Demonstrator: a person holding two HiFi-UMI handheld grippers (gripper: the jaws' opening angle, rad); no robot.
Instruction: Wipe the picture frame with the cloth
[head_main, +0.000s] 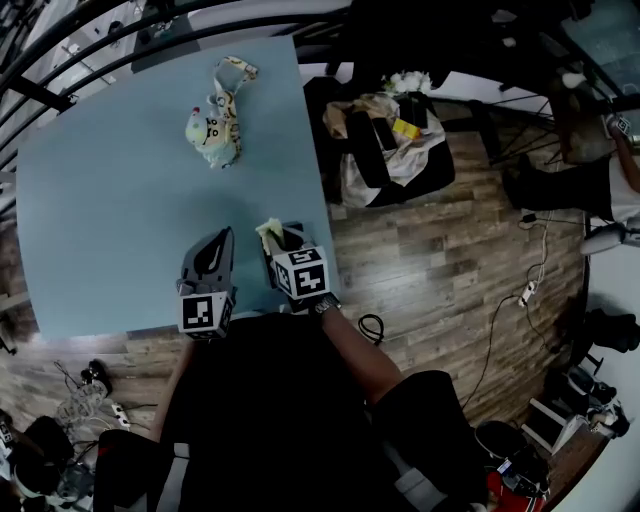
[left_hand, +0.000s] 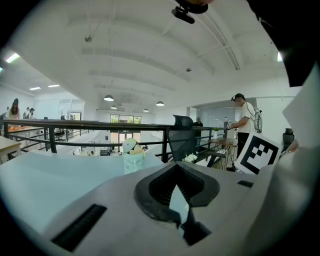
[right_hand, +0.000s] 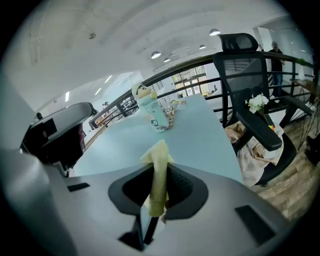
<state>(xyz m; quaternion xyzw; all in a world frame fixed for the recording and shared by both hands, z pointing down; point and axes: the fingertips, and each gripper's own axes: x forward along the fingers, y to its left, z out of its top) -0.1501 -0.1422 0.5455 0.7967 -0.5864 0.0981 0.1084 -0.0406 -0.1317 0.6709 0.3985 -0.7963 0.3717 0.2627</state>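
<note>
**Q:** Which gripper carries the cloth?

**A:** The right gripper (head_main: 278, 240). Its jaws are clamped on the folded yellow cloth (right_hand: 159, 170). The left gripper (head_main: 220, 245) has its jaws together, with nothing between them.

**Q:** Where is the picture frame?

**A:** The picture frame (head_main: 213, 125) sits toward the far side of the blue surface (head_main: 110, 210), well apart from both grippers. The approach likely comes first. Steady the frame with the left gripper, then wipe lightly with the cloth's free tip so the frame does not topple.
</note>
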